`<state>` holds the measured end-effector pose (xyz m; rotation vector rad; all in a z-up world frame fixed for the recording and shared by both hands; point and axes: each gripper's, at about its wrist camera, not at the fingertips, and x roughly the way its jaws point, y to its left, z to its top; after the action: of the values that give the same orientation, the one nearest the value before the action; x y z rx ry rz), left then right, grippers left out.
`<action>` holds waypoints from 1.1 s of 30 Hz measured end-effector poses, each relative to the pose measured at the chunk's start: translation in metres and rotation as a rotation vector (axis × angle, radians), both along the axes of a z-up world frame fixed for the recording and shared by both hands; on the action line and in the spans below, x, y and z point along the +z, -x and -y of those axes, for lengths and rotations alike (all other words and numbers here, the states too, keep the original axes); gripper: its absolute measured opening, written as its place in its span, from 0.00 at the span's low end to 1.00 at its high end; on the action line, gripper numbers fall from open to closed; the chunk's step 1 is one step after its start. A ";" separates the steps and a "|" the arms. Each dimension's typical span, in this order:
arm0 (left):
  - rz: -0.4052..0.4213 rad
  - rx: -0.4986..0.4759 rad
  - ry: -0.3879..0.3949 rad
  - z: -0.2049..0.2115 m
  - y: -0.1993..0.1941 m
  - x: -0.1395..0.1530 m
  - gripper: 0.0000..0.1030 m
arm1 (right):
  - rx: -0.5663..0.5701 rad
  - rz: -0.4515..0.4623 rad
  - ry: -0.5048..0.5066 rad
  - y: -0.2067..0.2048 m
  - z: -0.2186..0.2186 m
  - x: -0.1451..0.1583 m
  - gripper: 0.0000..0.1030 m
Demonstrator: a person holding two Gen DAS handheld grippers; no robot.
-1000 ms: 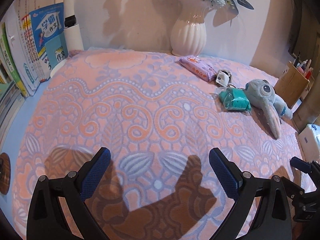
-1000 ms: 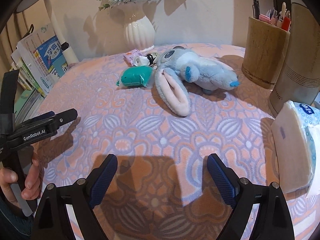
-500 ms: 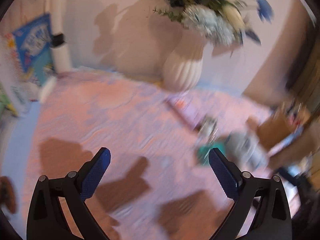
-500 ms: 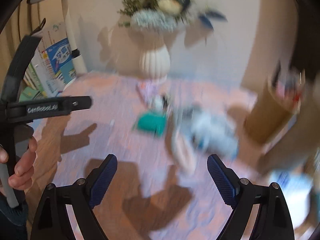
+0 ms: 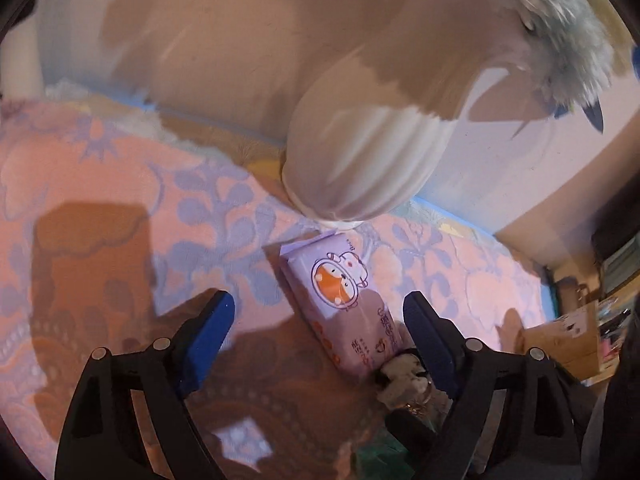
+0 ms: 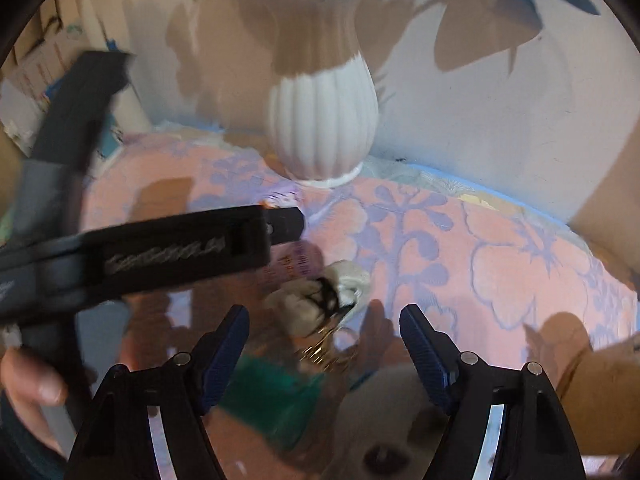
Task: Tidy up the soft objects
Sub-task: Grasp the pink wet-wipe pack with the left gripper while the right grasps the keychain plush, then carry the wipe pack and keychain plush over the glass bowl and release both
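Note:
A purple tissue pack [image 5: 344, 300] with a cartoon print lies on the patterned cloth in front of the white vase. My left gripper [image 5: 318, 326] is open, its fingers on either side of the pack, just above it. A small cream keychain toy [image 5: 402, 374] lies at the pack's near end; it also shows in the right wrist view [image 6: 320, 296]. My right gripper [image 6: 324, 336] is open above the keychain toy, with a teal soft pouch [image 6: 272, 396] and the grey plush toy [image 6: 384, 412] below it. The left gripper's body [image 6: 160, 256] crosses the right wrist view.
A white ribbed vase [image 5: 360, 160] with flowers stands right behind the pack; it also shows in the right wrist view [image 6: 324, 128]. A brown pen holder [image 5: 568, 340] stands at the right. Books [image 6: 32, 80] stand at the far left. The wall is close behind.
Both grippers have moved forward fast across the cloth toward the vase. The left one now straddles the tissue pack; the right one hovers over the keychain toy and pouch.

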<state>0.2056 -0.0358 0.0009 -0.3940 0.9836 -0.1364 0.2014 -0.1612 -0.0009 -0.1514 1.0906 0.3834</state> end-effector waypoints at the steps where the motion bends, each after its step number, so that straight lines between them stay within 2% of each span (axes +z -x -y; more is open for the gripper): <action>1: 0.008 -0.005 0.007 0.001 0.000 0.000 0.82 | -0.007 -0.004 0.008 -0.005 -0.002 -0.005 0.74; 3: 0.016 0.000 0.055 -0.003 -0.002 -0.002 0.82 | -0.021 -0.024 -0.015 -0.011 -0.002 -0.012 0.73; 5: 0.020 0.008 0.097 -0.008 -0.005 -0.004 0.82 | -0.039 -0.041 -0.039 -0.013 -0.001 -0.019 0.63; 7: 0.021 0.027 0.115 -0.009 -0.008 -0.004 0.82 | -0.052 0.000 -0.003 -0.008 0.000 -0.018 0.50; 8: 0.025 0.033 0.107 -0.006 -0.007 -0.004 0.82 | -0.058 -0.001 -0.013 -0.006 0.003 -0.016 0.50; 12: 0.041 0.034 -0.003 0.013 -0.005 -0.002 0.84 | -0.088 0.020 -0.053 0.009 0.014 -0.004 0.50; 16: 0.054 0.031 -0.128 0.033 -0.006 -0.005 0.82 | -0.087 0.067 -0.017 0.026 0.015 0.009 0.50; 17: 0.053 0.029 -0.155 0.035 -0.006 -0.006 0.79 | -0.085 0.081 -0.012 0.032 0.015 0.013 0.50; 18: 0.052 0.024 -0.201 0.040 -0.006 -0.006 0.68 | -0.084 0.088 -0.014 0.035 0.019 0.015 0.50; 19: 0.055 0.005 -0.223 0.043 -0.006 -0.006 0.51 | -0.084 0.097 -0.021 0.040 0.020 0.020 0.50; 20: 0.062 -0.026 -0.205 0.044 -0.005 -0.004 0.40 | -0.084 0.102 -0.027 0.044 0.023 0.023 0.50; 23: 0.030 -0.050 -0.176 0.040 -0.001 -0.001 0.36 | -0.081 0.127 -0.039 0.058 0.025 0.036 0.50; 26: 0.053 -0.065 -0.190 0.034 0.019 0.012 0.35 | -0.073 0.161 -0.065 0.078 0.026 0.058 0.50; 30: 0.119 -0.141 -0.206 0.036 0.060 0.036 0.35 | -0.072 0.211 -0.091 0.108 0.025 0.079 0.50; 33: 0.165 -0.212 -0.120 0.029 0.090 0.052 0.35 | -0.106 0.257 -0.063 0.133 0.026 0.088 0.50</action>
<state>0.1155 -0.0649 0.0532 -0.1645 0.8636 -0.2955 0.0683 -0.1869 0.0873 -0.0835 0.8285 0.2936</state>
